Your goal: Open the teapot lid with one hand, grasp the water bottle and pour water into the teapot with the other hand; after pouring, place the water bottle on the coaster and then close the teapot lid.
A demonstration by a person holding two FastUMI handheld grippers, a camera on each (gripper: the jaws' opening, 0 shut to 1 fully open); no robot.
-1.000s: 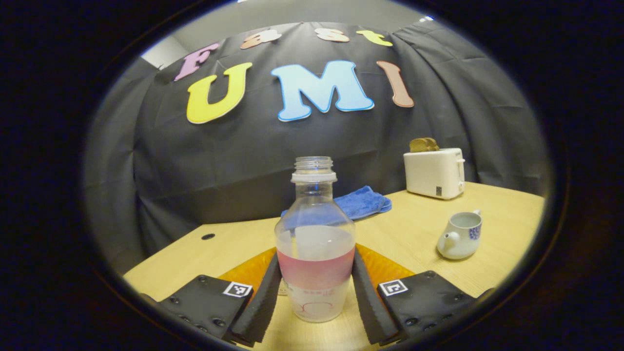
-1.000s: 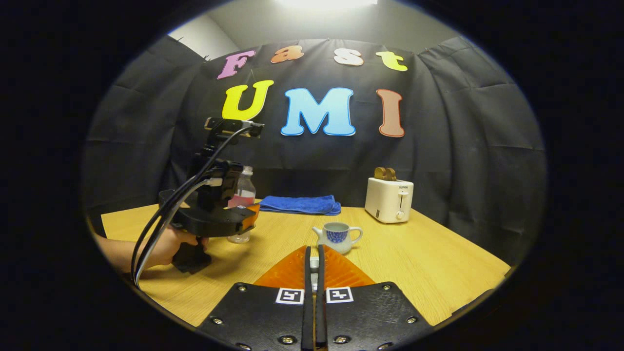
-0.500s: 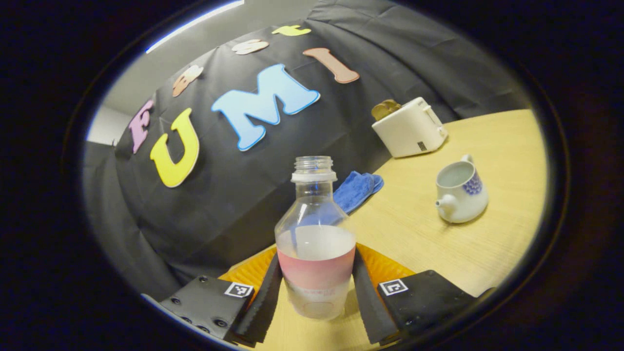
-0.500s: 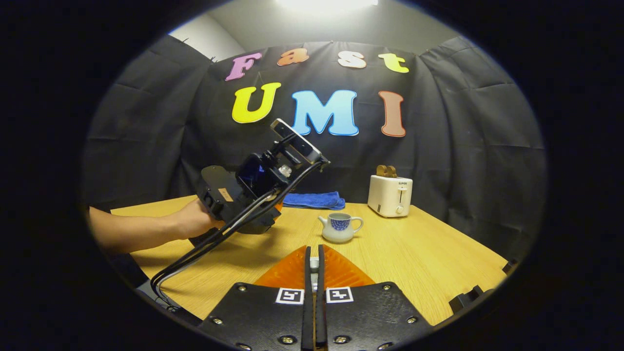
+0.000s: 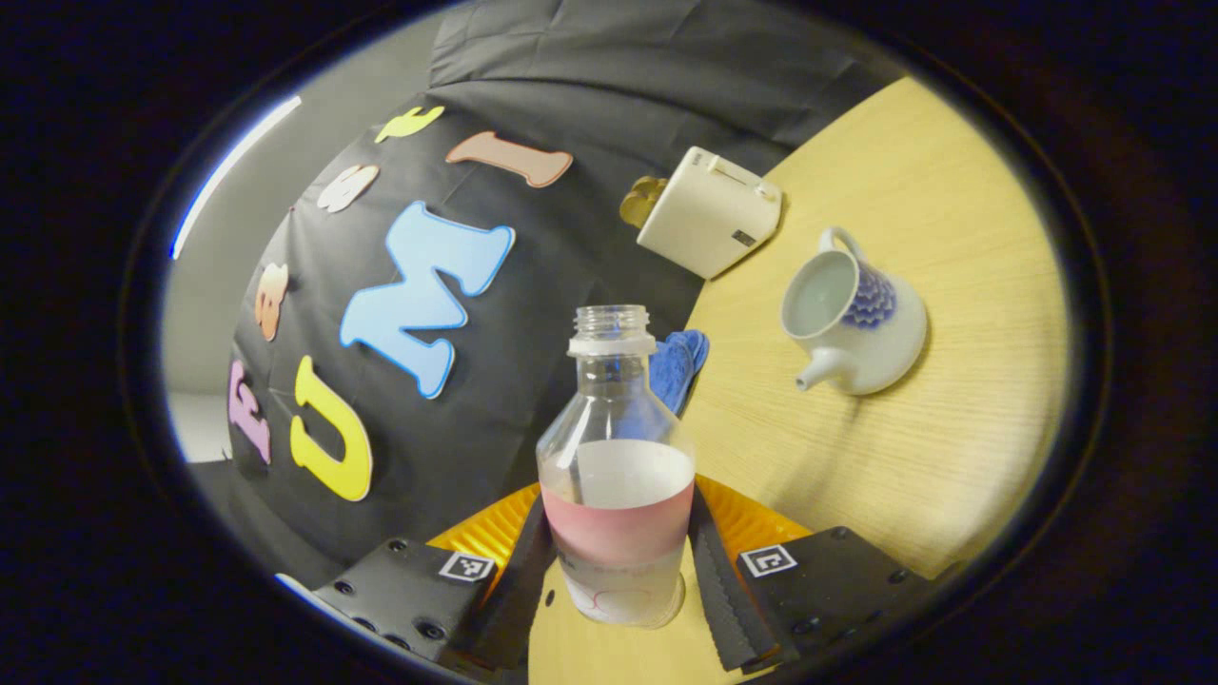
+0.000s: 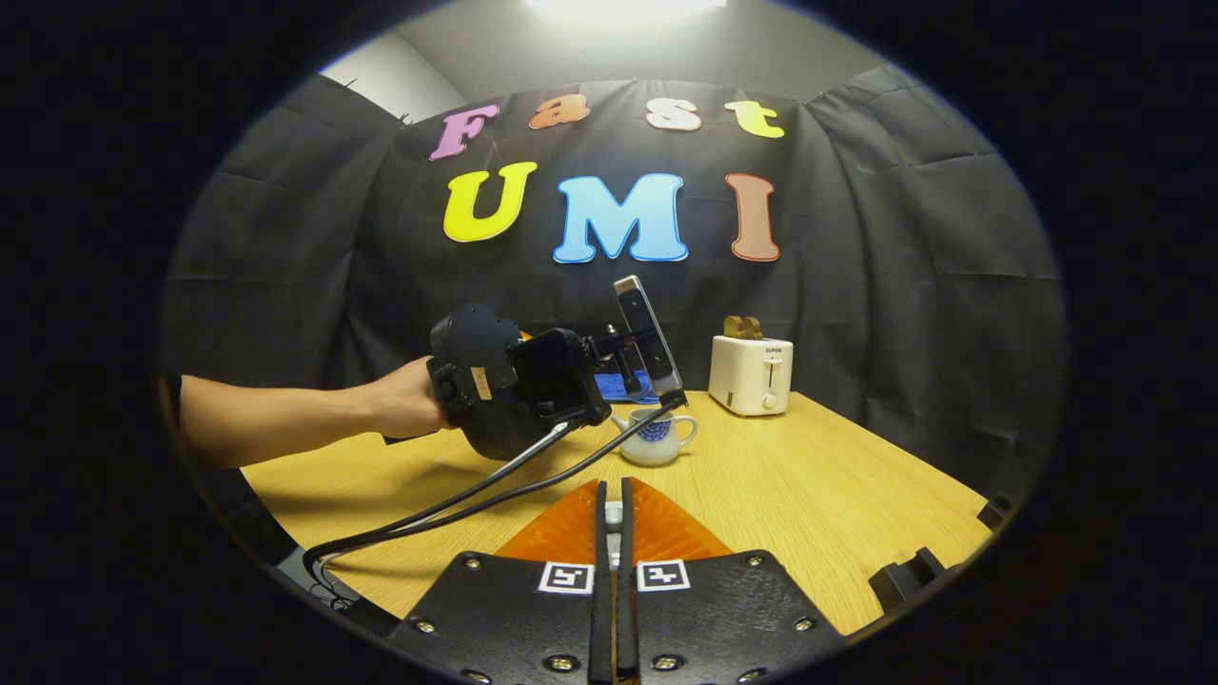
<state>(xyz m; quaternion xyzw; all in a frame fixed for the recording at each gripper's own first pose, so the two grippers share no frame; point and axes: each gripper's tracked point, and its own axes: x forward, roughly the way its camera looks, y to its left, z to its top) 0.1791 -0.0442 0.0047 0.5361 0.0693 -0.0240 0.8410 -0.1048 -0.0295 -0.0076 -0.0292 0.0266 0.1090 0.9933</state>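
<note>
So the left gripper (image 5: 617,561) has both fingers pressed against the sides of the water bottle (image 5: 616,476), clamped right around the pink label band, cap off, water sitting roughly up to the top of that band. In the left gripper view the whole scene is rolled over hard, so the bottle is tipped well off upright relative to the table (image 5: 961,400). Using the teapot (image 5: 850,319) as the landmark: it sits on the table with no lid on, mouth wide open, spout pointing back toward the bottle, and the bottle's neck is off to the spout side of it, near but apart from it. The toaster (image 5: 706,211) is just behind the teapot by the wall, and a blue towel (image 5: 677,362) lies behind the bottle's neck. In the right gripper view, the right gripper (image 6: 614,533) is pinched closed on something small and pale, can't tell what, well in front of the teapot (image 6: 657,440). A hand (image 6: 404,409) holds the left gripper up beside the teapot.
</note>
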